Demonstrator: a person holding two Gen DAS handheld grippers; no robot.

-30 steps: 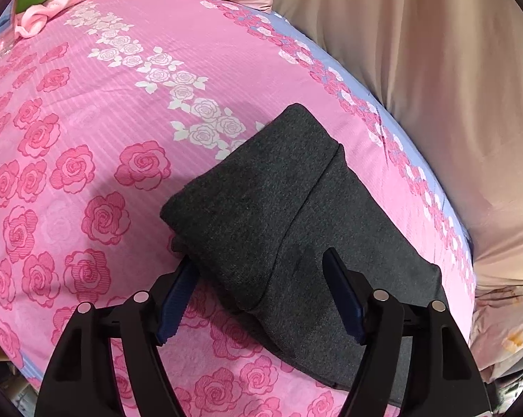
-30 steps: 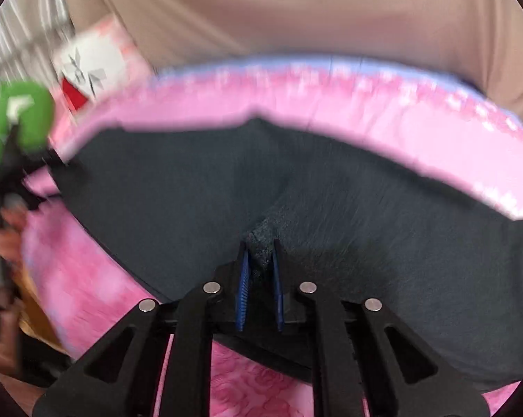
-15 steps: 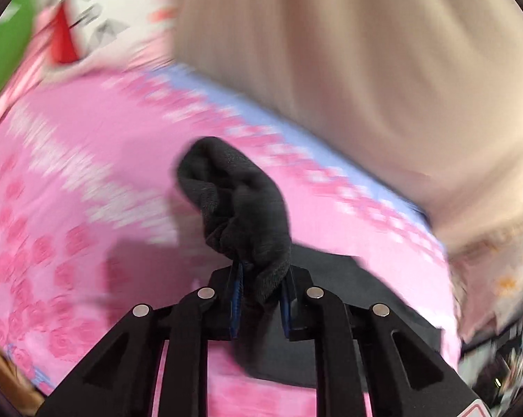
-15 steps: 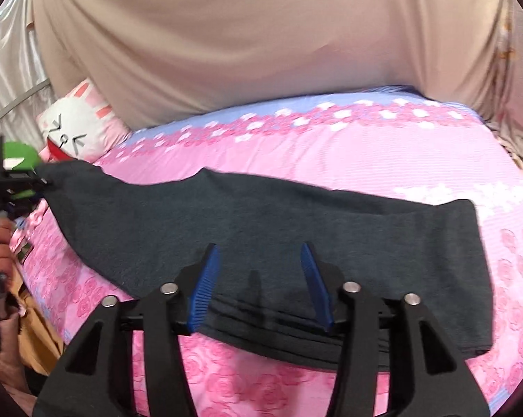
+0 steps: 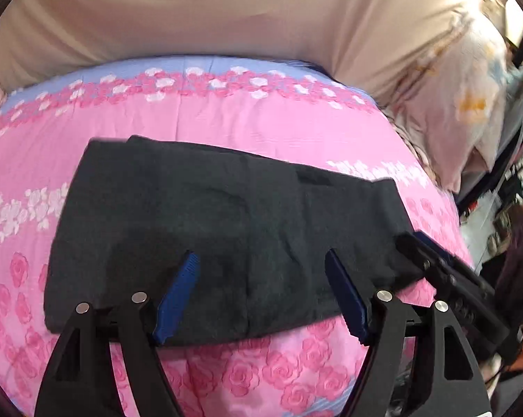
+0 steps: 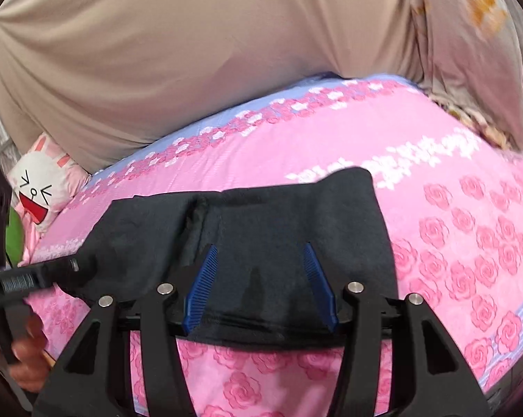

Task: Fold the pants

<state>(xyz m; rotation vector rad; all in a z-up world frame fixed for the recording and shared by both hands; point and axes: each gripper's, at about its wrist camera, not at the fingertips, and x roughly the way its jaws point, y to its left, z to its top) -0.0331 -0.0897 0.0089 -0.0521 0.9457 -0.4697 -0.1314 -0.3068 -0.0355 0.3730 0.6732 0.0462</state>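
Firstly, the left wrist view: my left gripper (image 5: 261,288) stands with its jaws spread wide and nothing between them, its blue pads (image 5: 178,299) poised over the near edge of the dark grey pants (image 5: 226,215). The pants lie folded into a flat band across the pink rose-print bedsheet (image 5: 254,118). My right gripper (image 5: 445,271) enters from the right at the band's end; from this angle I cannot tell how its jaws stand. A beige curtain (image 5: 199,10) hangs behind the bed.

Secondly, the right wrist view: my right gripper (image 6: 261,285) has its jaws wide apart, holding nothing, over the near edge of the pants (image 6: 289,222). The left gripper (image 6: 35,278) reaches in from the left onto the fabric. A rabbit-face pillow (image 6: 39,191) rests at the far left.
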